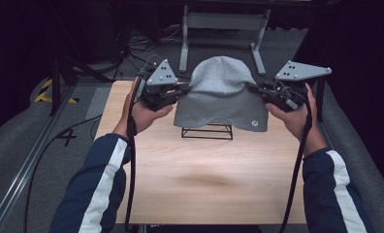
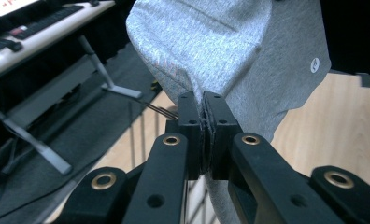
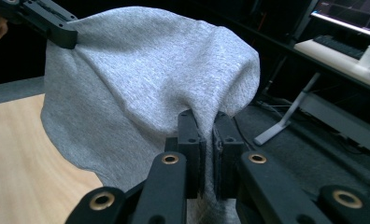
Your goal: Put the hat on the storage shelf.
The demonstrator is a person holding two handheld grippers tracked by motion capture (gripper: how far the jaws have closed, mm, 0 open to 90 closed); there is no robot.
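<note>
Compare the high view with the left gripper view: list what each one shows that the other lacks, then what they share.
High view alone: the person's hands and striped sleeves, the right gripper shut on the grey hat, and the black wire stand's base under the hat.

Left gripper view alone: a close look at the left gripper with jaws pinched on a fold of the hat, plus a desk with a keyboard at upper left.

Both: the hat with its small round logo, the left gripper, and the wooden table.
</note>
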